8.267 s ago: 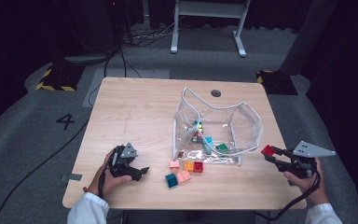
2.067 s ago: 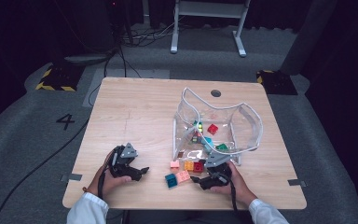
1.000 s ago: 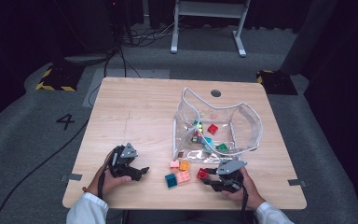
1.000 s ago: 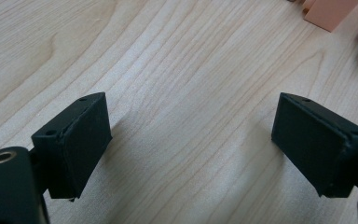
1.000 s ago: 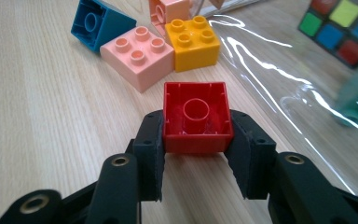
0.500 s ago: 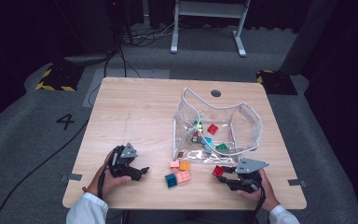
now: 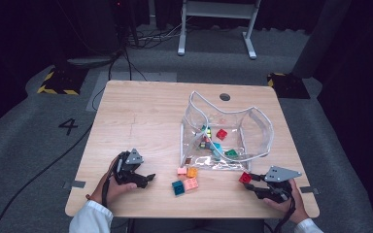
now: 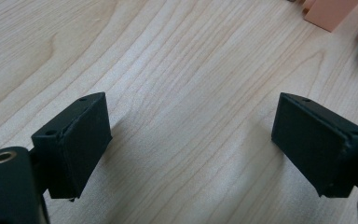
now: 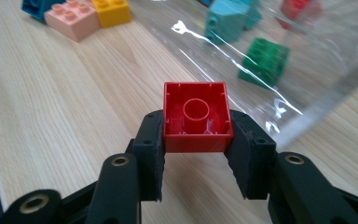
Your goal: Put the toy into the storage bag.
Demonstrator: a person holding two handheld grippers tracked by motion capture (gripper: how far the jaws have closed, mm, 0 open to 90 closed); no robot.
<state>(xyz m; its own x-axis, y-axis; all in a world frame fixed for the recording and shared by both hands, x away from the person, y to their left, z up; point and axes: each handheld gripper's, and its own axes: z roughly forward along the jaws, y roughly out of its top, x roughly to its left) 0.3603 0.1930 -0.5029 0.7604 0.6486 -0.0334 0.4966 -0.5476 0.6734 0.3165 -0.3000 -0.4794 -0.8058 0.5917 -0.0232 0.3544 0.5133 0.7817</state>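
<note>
1. The right gripper clamps a red brick between its jaws, hollow underside toward its camera, above the table near the front right corner.
2. The clear bag lies just ahead and to the left of that brick; its open mouth faces up, so the likely drop has to come in over the rim.
3. The left gripper rests wide and empty, well apart from the bag; the right hand is clearly nearer.

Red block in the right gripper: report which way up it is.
Tipped: the red block is clamped between the right gripper's jaws with its hollow underside and centre tube facing that gripper's camera; its studs are hidden.
</note>
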